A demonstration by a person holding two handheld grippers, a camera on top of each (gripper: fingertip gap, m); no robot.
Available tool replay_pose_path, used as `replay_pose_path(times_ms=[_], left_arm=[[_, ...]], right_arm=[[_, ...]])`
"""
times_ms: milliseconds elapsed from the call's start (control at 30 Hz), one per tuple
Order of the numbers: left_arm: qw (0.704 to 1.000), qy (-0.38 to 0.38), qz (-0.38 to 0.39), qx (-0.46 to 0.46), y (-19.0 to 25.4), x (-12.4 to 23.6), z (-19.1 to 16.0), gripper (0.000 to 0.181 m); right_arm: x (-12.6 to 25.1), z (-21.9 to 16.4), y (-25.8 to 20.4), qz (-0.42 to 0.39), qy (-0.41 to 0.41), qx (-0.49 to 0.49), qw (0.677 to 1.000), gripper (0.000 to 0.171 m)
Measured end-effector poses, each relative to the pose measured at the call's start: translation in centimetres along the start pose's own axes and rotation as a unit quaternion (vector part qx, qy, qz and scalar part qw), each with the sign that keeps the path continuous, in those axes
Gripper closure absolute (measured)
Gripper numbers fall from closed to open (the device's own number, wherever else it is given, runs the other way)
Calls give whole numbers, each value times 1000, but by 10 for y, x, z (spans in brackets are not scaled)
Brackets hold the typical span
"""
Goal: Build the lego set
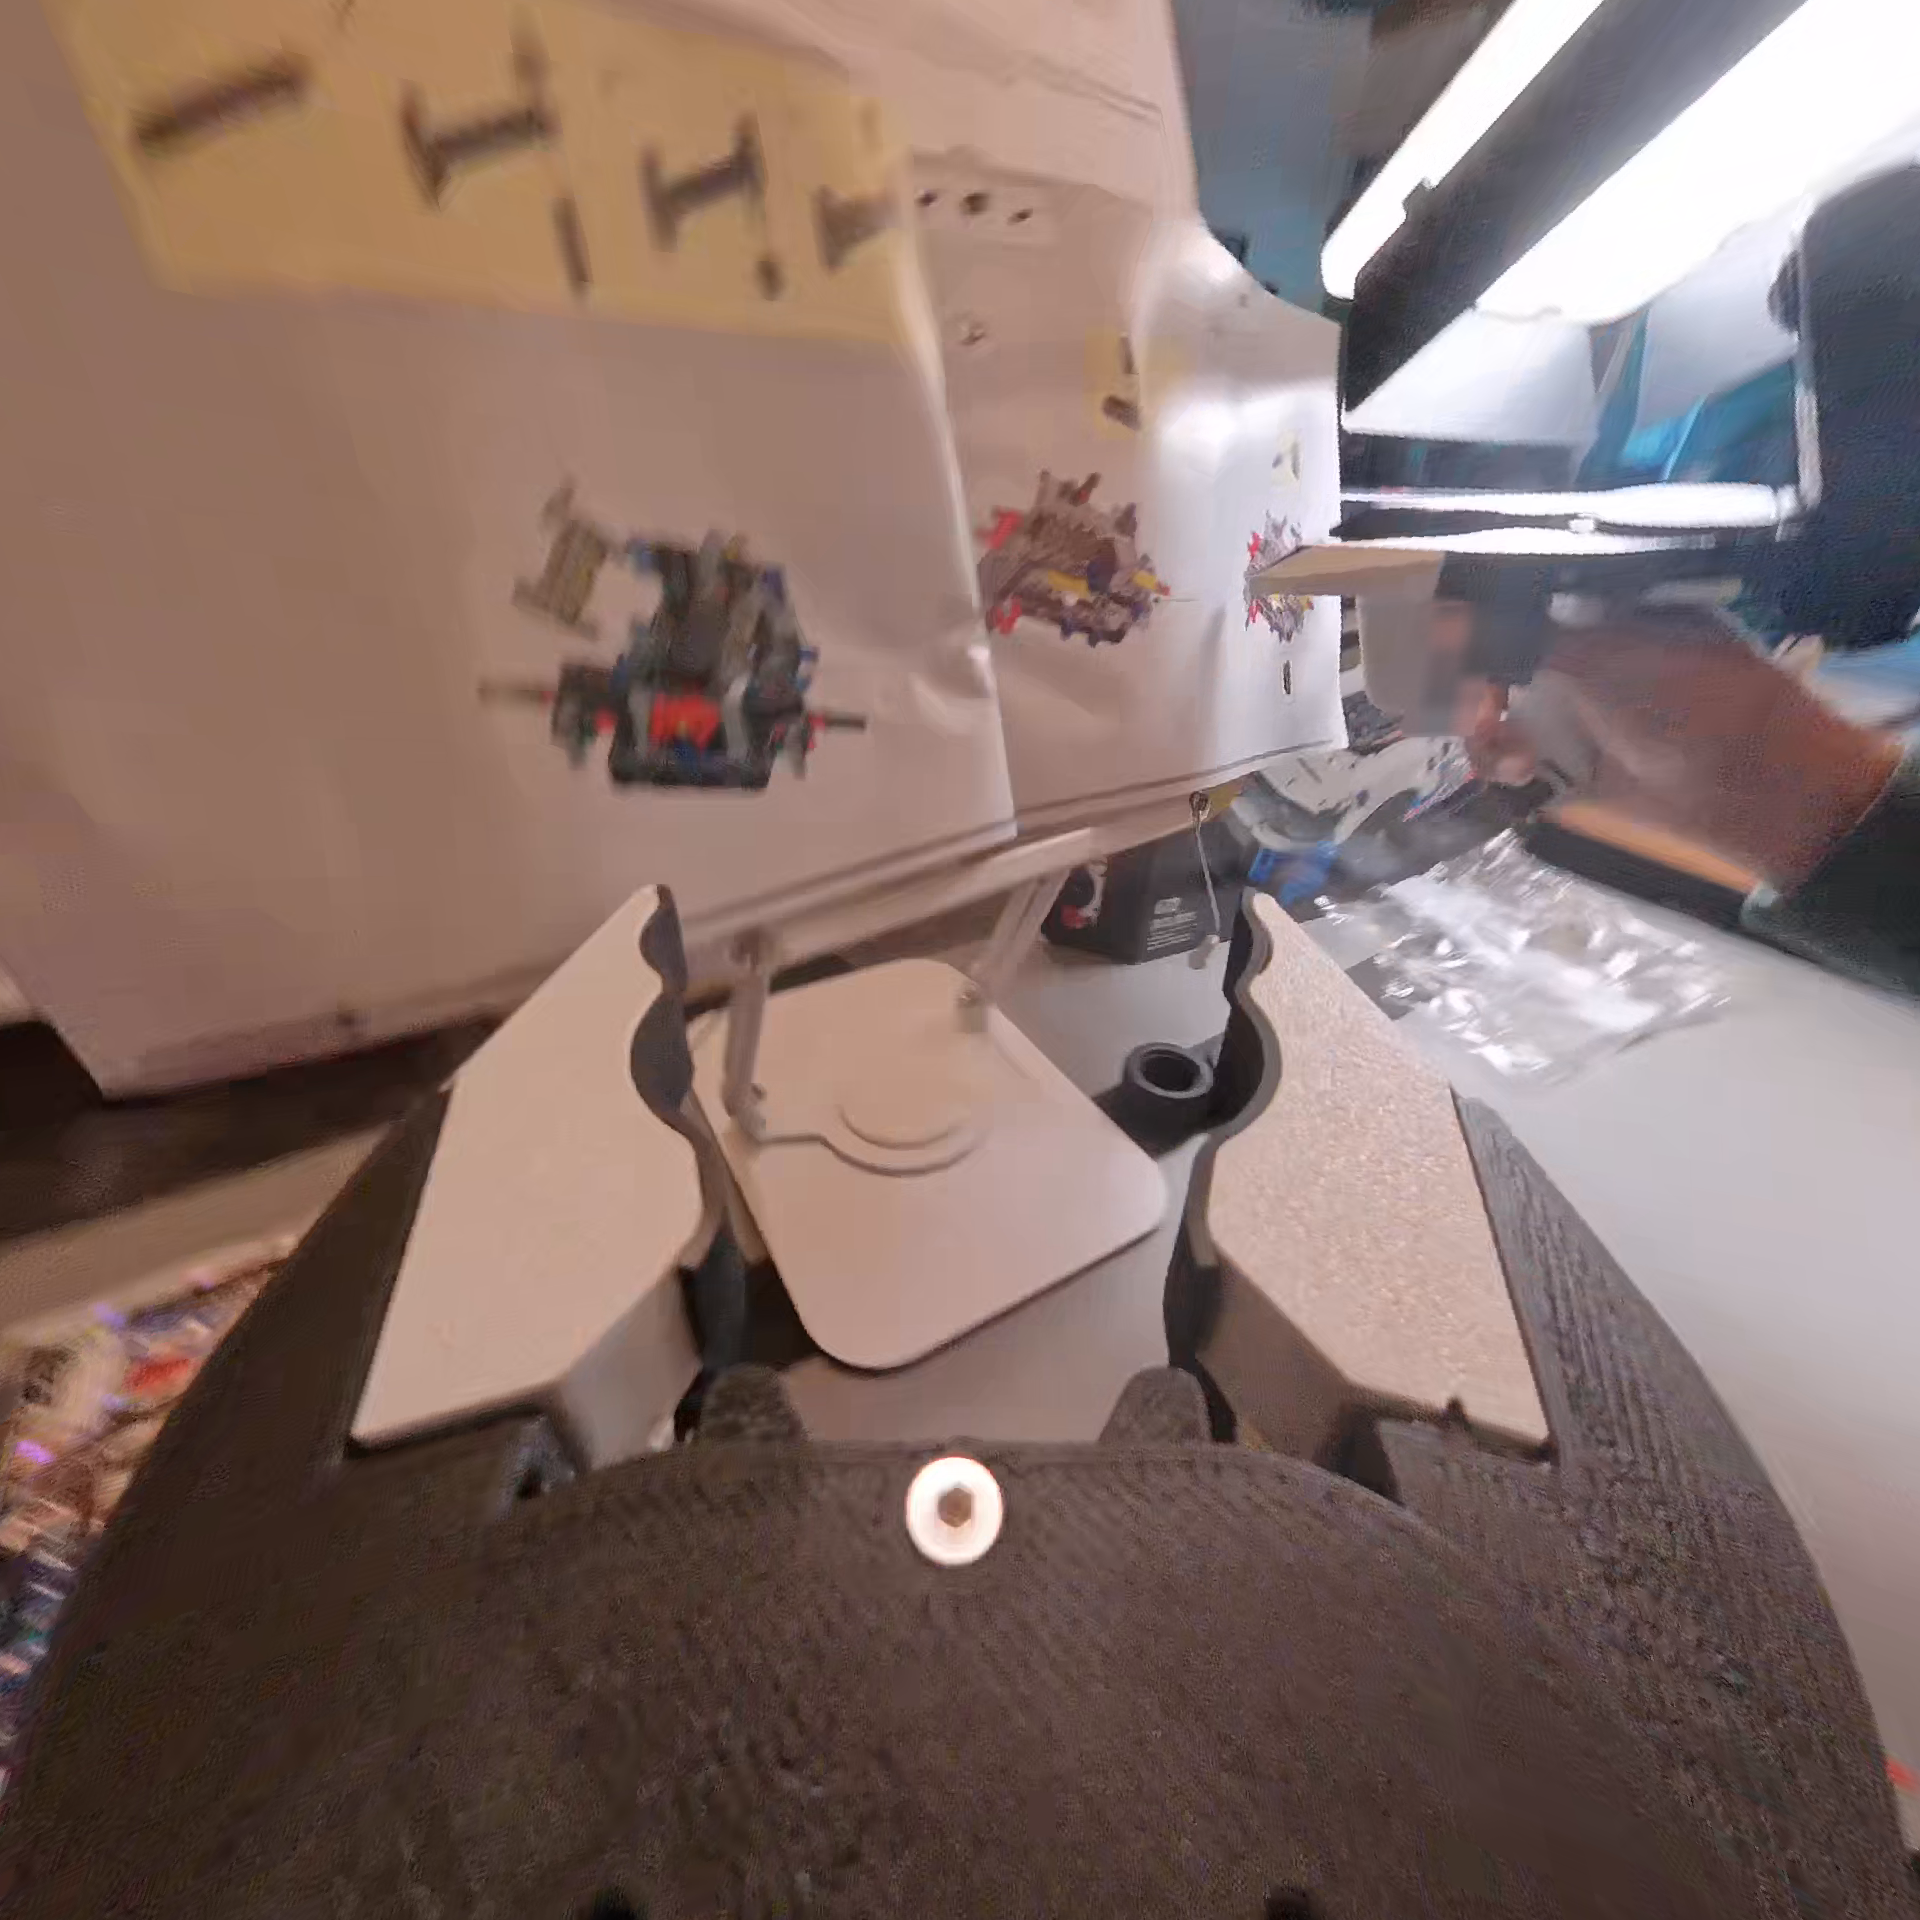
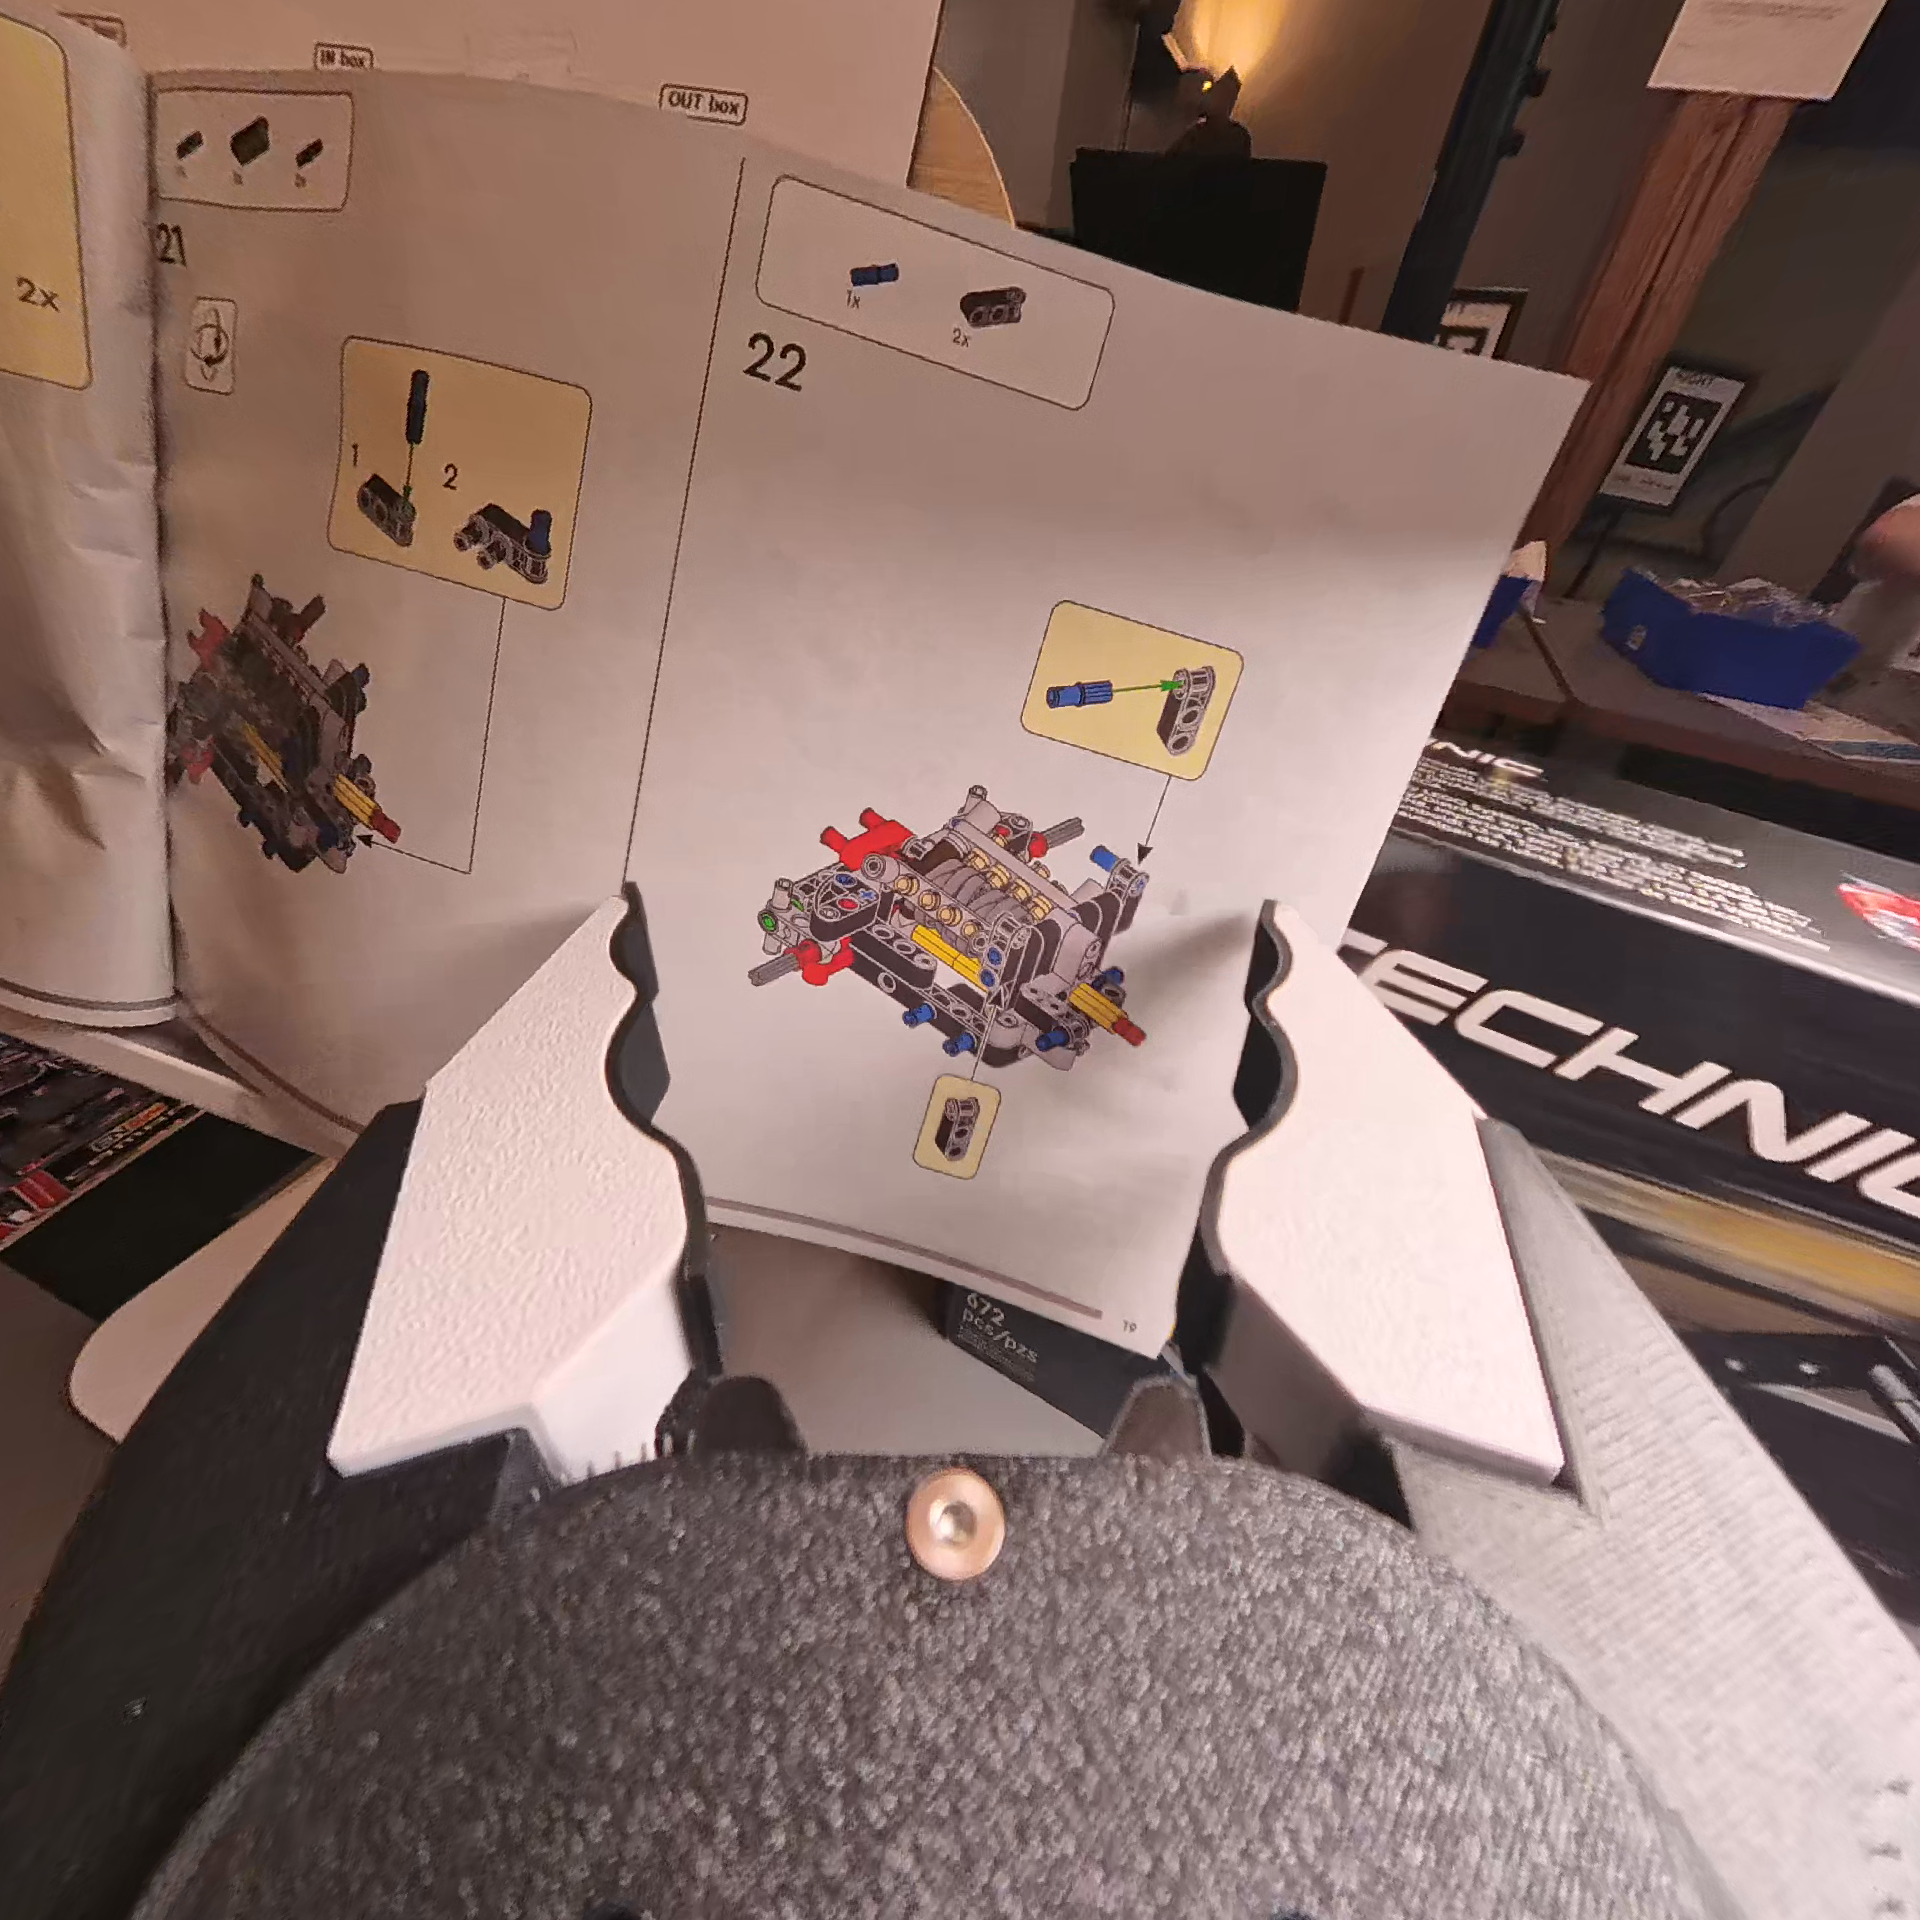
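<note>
Only my left wrist view shows what props the instruction booklet (image 1: 520, 468) up: a pale folding stand (image 1: 914, 1174) with thin struts, its flat base lying in the lower middle of the frame between my left jaws (image 1: 956, 925), which stand wide apart and hold nothing. That view is blurred, so the booklet's pages, filling the upper left, show only smeared coloured drawings of the model. At the right of that frame lie a crumpled clear plastic bag (image 1: 1527, 977) on the grey worktop (image 1: 1662, 1247) and a small dark ring-shaped piece (image 1: 1169, 1070) just inside my right-hand finger; at the right edge a person's hand (image 1: 1683, 717) reaches in, with a mosaic patch beside it. My right wrist view shows none of the stand's struts, but it gives the booklet (image 2: 1039, 623) sharply: an open spread standing upright in the middle of the frame, with boxed drawings of small blue and black parts at the top of each page and a grey, red, yellow and blue assembly drawn lower down. My right jaws (image 2: 945, 914) are also spread wide and empty, framing the lower part of the right-hand page. Only this view shows the black set box (image 2: 1662, 987) lying at the right, and a blue bin (image 2: 1714, 644) of pieces far off at the upper right. I can see no built model in either view, only loose pieces too blurred to make out.
</note>
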State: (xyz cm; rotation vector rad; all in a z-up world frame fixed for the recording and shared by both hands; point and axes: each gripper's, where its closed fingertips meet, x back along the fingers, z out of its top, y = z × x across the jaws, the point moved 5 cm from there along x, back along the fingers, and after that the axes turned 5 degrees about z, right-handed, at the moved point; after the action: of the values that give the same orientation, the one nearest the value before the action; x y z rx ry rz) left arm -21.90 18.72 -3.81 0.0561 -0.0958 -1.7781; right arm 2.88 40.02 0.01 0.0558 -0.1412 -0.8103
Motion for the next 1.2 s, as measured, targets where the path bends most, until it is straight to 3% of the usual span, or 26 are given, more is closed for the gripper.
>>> replay_pose_path(times_ms=[167,333,467,667,767,833,900,967,1033,1100,1200], left_arm=[[986,0,27,-162,26,-24,40,90],[979,-58,50,-189,15,-58,35,92],[978,-73,63,-183,4,-67,24,94],[981,-72,64,-171,-1,-70,15,97],[981,-75,61,-169,-1,-68,12,97],[981,-74,59,-171,-1,-65,11,98],[980,-74,58,-174,-1,-62,10,98],[981,-74,55,-173,0,-59,9,98],[981,-74,51,-171,2,-58,8,98],[981,-72,47,-172,5,-56,8,98],[982,-69,40,-174,10,-55,9,99]], right_arm=[[-6,19,5,-5,11,8,1000,54],[-14,57,18,-5,16,41,999,51],[-28,60,21,21,-35,34,999,50],[-26,52,4,56,-23,13,998,87],[-22,49,-2,71,-30,21,997,97],[-16,50,-1,73,-33,46,996,119],[-12,57,8,60,-11,59,996,103],[-17,58,16,73,-25,38,996,65],[-23,56,19,93,-45,25,994,52],[-29,51,16,104,-70,27,992,43],[-35,43,4,124,-91,31,988,51]])
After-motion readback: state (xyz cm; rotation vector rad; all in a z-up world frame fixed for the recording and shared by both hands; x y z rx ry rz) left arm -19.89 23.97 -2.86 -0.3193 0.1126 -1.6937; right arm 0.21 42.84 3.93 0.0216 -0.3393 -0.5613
